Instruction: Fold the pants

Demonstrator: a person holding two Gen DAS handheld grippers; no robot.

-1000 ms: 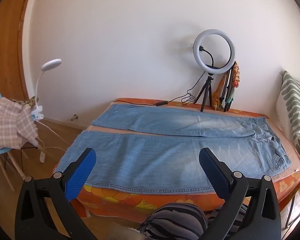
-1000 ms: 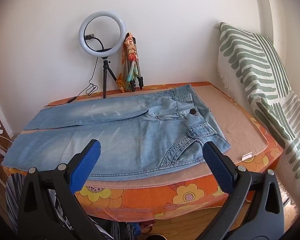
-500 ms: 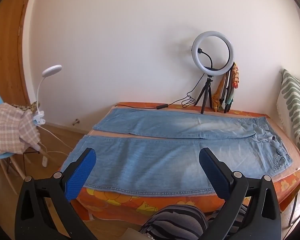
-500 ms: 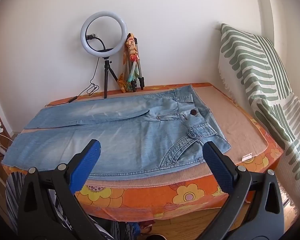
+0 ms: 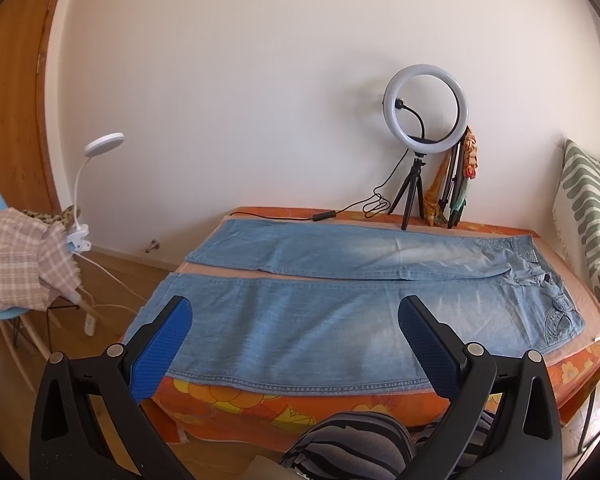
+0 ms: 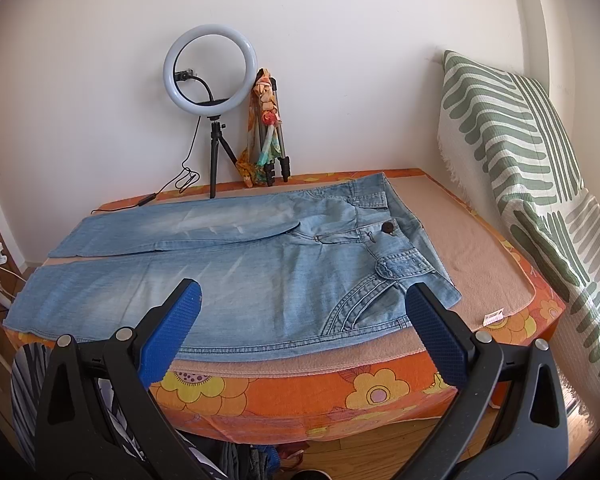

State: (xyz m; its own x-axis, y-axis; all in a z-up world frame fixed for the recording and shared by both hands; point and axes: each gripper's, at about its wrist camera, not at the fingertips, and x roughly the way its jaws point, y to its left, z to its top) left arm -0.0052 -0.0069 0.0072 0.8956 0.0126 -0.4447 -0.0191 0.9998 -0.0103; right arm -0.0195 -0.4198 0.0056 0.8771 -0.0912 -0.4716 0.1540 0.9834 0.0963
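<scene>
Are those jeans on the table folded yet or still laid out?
Spread out. The jeans lie flat, both legs side by side, full length. Neither open gripper touches them.

Jeans (image 6: 236, 276) lie flat and unfolded across the middle of the frame on a table (image 6: 480, 248), waistband to the right, legs running left. The right gripper (image 6: 300, 312) fills the bottom, jaws wide apart, holding nothing. A ring light (image 6: 210, 68) stands at upper centre.
</scene>
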